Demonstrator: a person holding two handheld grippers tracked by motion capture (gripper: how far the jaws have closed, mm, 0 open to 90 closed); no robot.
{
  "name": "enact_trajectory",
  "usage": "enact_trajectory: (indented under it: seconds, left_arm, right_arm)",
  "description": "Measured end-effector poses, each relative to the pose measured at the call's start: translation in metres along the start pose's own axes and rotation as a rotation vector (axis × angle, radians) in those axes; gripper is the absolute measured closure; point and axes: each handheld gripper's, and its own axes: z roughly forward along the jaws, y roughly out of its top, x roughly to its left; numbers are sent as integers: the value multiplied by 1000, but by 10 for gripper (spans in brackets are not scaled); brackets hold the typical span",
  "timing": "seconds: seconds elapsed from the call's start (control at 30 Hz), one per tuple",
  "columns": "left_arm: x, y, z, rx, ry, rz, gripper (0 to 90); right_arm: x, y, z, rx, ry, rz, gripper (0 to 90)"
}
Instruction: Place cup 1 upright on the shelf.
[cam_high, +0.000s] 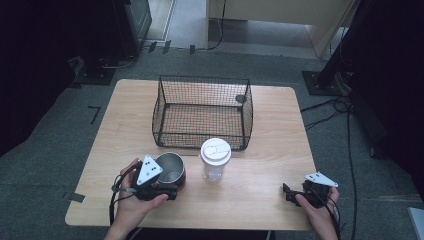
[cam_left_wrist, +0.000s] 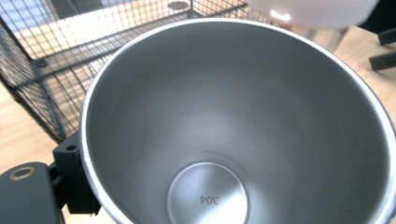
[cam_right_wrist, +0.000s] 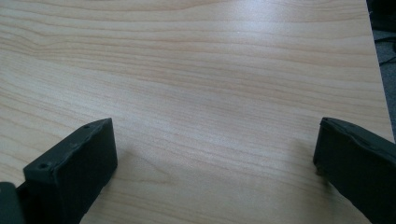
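The left gripper (cam_high: 159, 187) pinched the steel cup (cam_high: 170, 170) by its rim, at 8 o'clock from the wire basket (cam_high: 202, 113). The cup seemed rigid, light and slippery. The right gripper (cam_high: 289, 194) lay spread.

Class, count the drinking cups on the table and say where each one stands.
2. The steel cup is at the left gripper, in front of the wire basket. The lidded plastic cup stands just right of it, near the basket's front.

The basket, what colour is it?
Black wire mesh basket, clearest in the high view.
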Motion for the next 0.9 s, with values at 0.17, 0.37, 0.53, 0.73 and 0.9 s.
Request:
enact_trajectory:
  seconds: [0.17,0.37,0.53,0.73,0.9]
  left_arm:
    - [8,11,-4,-17,28,0,78]
    - [14,24,-7,-41,46,3,78]
    - [16,34,-6,-63,52,8,79]
    - [17,44,-3,-83,50,16,79]
    - [20,52,-1,-89,58,22,79]
  right_arm:
    - [0,0,0,0,0,1,0]
    - [0,0,0,-1,1,1,0]
    - [0,0,0,0,0,3,0]
    - [0,0,0,0,2,2,0]
    - [0,0,0,0,2,3,0]
